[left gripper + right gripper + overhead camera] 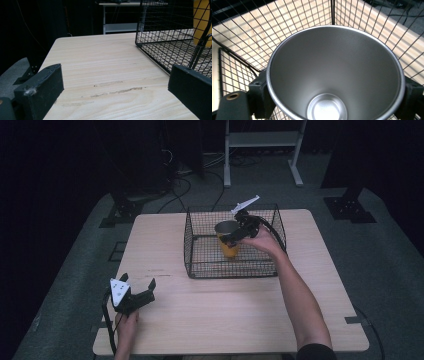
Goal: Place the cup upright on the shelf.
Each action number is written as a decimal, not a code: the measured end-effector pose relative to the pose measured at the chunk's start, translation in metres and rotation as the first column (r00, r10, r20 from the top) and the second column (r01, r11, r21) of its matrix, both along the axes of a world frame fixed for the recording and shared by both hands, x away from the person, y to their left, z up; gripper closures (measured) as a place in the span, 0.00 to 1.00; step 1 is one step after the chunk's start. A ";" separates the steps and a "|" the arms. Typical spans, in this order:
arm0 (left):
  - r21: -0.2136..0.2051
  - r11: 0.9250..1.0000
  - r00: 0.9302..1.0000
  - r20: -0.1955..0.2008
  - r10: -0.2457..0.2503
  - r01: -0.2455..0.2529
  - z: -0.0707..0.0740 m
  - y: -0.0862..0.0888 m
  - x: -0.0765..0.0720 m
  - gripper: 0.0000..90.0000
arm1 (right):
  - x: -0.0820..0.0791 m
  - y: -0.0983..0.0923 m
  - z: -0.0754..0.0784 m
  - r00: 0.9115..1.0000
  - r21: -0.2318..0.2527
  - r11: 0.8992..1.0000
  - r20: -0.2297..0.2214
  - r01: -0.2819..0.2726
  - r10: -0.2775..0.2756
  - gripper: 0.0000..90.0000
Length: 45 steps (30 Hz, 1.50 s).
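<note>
Right gripper view gives us cup [334, 75] interior, steel; high view adds orange outside. Right gripper [235, 236] clamps cup inside wire basket [200, 265]. Left gripper [137, 292] wide, empty.

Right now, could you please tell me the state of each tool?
Left tool: open, holding nothing, low over the table.
Right tool: shut on the yellow cup, inside the wire basket.
</note>
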<state>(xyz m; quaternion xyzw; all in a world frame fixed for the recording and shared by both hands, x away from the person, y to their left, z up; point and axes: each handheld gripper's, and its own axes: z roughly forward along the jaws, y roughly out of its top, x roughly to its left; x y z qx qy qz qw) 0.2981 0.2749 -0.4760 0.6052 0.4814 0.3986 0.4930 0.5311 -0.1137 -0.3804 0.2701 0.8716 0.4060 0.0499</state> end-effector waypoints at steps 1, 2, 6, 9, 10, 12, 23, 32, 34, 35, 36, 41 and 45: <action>0.000 1.000 1.000 0.000 0.000 0.000 0.000 0.000 0.000 0.00 | 0.000 0.001 -0.002 1.000 -0.003 1.000 0.000 0.000 0.000 0.14; 0.000 1.000 1.000 0.000 0.000 0.000 0.000 0.000 0.000 0.00 | 0.001 0.002 -0.004 1.000 -0.010 1.000 -0.001 0.004 -0.004 0.14; -0.001 1.000 1.000 0.000 0.000 0.000 0.000 0.000 0.000 0.00 | 0.003 0.006 -0.009 1.000 -0.044 0.999 0.001 0.011 -0.011 0.14; -0.001 1.000 1.000 0.000 0.000 0.000 0.000 0.000 0.000 0.00 | 0.003 0.009 -0.011 1.000 -0.050 0.999 0.007 0.000 0.000 0.13; -0.001 1.000 1.000 0.000 0.000 0.000 0.000 0.000 0.000 0.00 | 0.004 0.011 -0.012 1.000 -0.056 0.998 0.002 -0.006 0.006 0.13; 0.000 1.000 1.000 0.000 0.000 0.000 0.000 0.000 0.000 0.00 | 0.004 0.013 -0.012 1.000 -0.066 0.998 0.014 -0.002 0.003 0.13; -0.002 1.000 1.000 0.002 -0.001 0.001 0.000 0.000 0.000 0.00 | 0.004 0.016 -0.016 1.000 -0.083 0.997 0.021 -0.007 0.009 0.13; 0.003 1.000 1.000 0.002 -0.003 0.003 0.000 0.000 0.000 0.00 | -0.001 0.015 -0.015 0.999 -0.105 0.994 0.042 -0.015 0.019 0.13; 0.003 1.000 1.000 0.002 -0.003 0.003 0.000 0.000 0.000 0.00 | -0.002 0.015 -0.015 0.999 -0.104 0.994 0.042 -0.017 0.021 0.13; 0.003 1.000 1.000 0.002 -0.004 0.004 0.000 0.000 0.000 0.00 | -0.002 0.015 -0.015 0.999 -0.108 0.994 0.046 -0.019 0.024 0.13; 0.003 1.000 1.000 0.002 -0.004 0.004 0.000 0.000 0.000 0.00 | -0.002 0.015 -0.015 0.999 -0.110 0.994 0.047 -0.020 0.025 0.13; 0.004 1.000 1.000 0.002 -0.004 0.004 0.000 0.000 0.000 0.00 | -0.005 0.015 -0.014 0.998 -0.119 0.993 0.056 -0.023 0.030 0.12; 0.005 1.000 1.000 0.003 -0.005 0.005 0.000 0.000 0.000 0.00 | -0.006 0.015 -0.014 0.998 -0.119 0.993 0.061 -0.020 0.028 0.11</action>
